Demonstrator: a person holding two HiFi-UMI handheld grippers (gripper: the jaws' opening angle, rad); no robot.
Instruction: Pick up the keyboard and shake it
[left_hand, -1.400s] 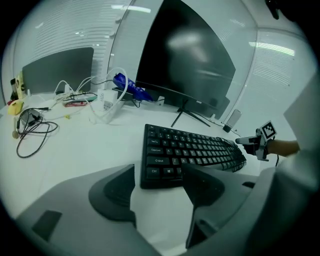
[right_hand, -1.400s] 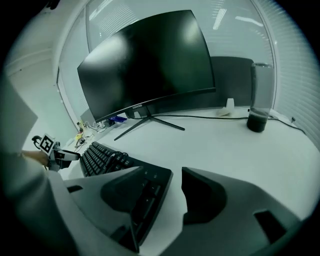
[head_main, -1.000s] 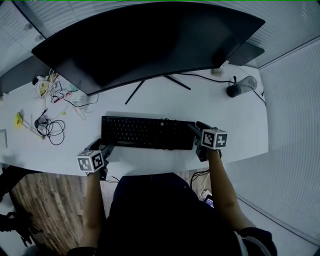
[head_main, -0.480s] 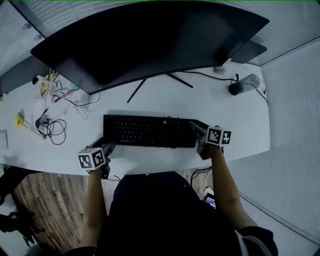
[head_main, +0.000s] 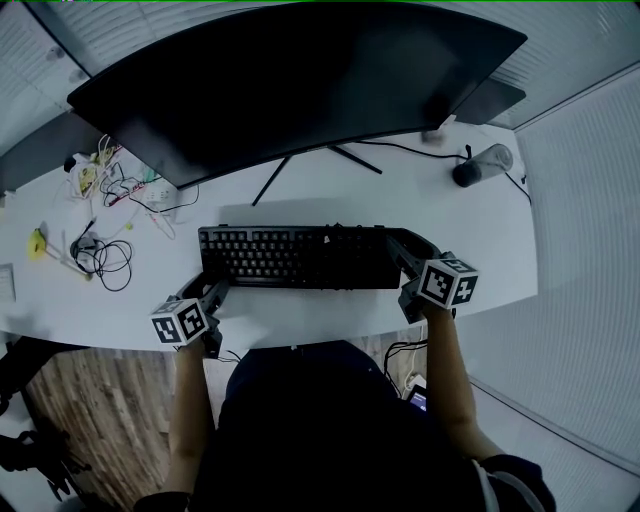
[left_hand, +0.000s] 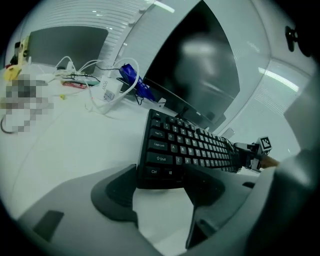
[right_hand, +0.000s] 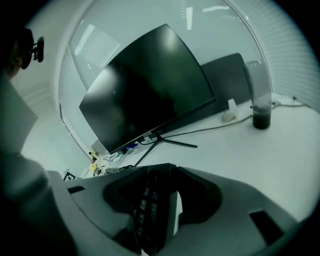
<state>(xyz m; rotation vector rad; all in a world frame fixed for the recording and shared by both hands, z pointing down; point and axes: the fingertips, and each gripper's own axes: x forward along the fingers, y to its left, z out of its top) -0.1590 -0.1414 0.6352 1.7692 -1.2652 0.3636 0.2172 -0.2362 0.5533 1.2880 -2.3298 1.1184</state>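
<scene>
Keyboard (head_main: 295, 257), right end inside hand-held gripper (head_main: 394, 250)

A curved monitor (head_main: 300, 80) and cables (head_main: 100, 255) occupy the desk (head_main: 400, 190).

Your tabletop (head_main: 440, 215) stock: keyboard (head_main: 295, 256), 1; monitor (head_main: 290, 80), 1; dark cup (head_main: 482, 165), 1. You hold 2: left gripper (head_main: 213, 292), right gripper (head_main: 400, 247).
</scene>
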